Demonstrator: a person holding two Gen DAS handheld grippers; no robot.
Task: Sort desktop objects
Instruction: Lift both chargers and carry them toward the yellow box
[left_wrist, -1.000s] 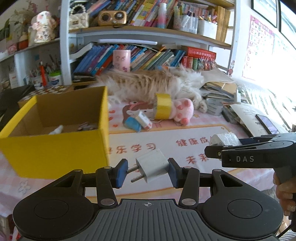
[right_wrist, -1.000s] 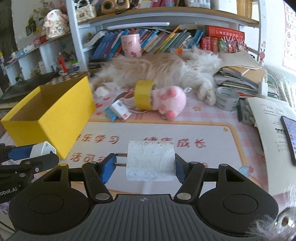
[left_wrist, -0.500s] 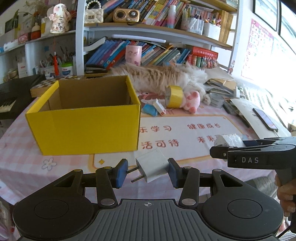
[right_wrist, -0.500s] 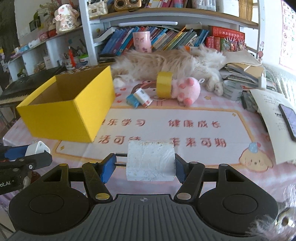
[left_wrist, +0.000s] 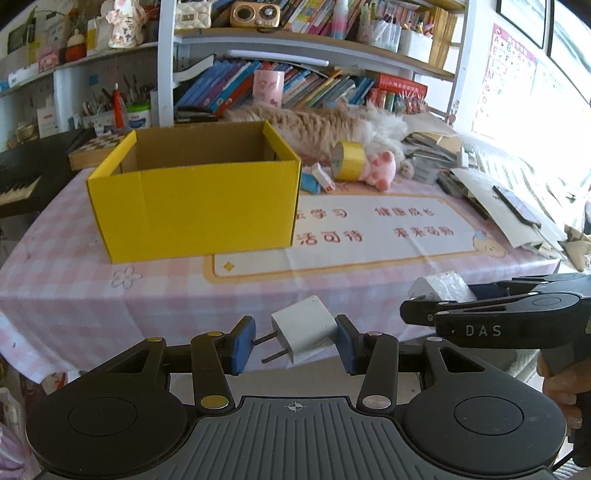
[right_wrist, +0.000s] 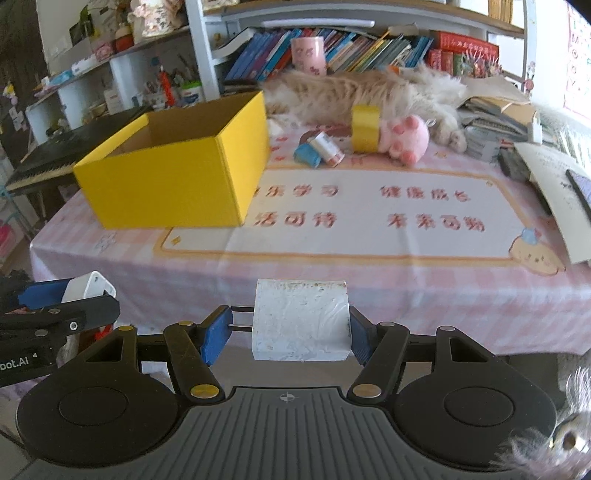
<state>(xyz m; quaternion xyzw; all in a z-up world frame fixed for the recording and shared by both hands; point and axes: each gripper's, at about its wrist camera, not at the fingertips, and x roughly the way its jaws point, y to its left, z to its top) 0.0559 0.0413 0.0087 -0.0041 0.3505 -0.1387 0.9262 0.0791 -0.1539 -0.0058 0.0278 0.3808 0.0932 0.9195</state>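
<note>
Two grippers hang before the table's near edge, each loaded. The left gripper (left_wrist: 294, 344) clamps a white plug adapter (left_wrist: 303, 334), prongs against its left pad. The right gripper (right_wrist: 289, 334), lettered "DAS" on its side in the left view, pinches a white wrapped block (right_wrist: 301, 319). On the pink checked tablecloth (left_wrist: 66, 273) stands an open yellow box (left_wrist: 195, 206). Beside it a mat (right_wrist: 369, 236) bears orange Chinese characters, too blurred to read with certainty.
</note>
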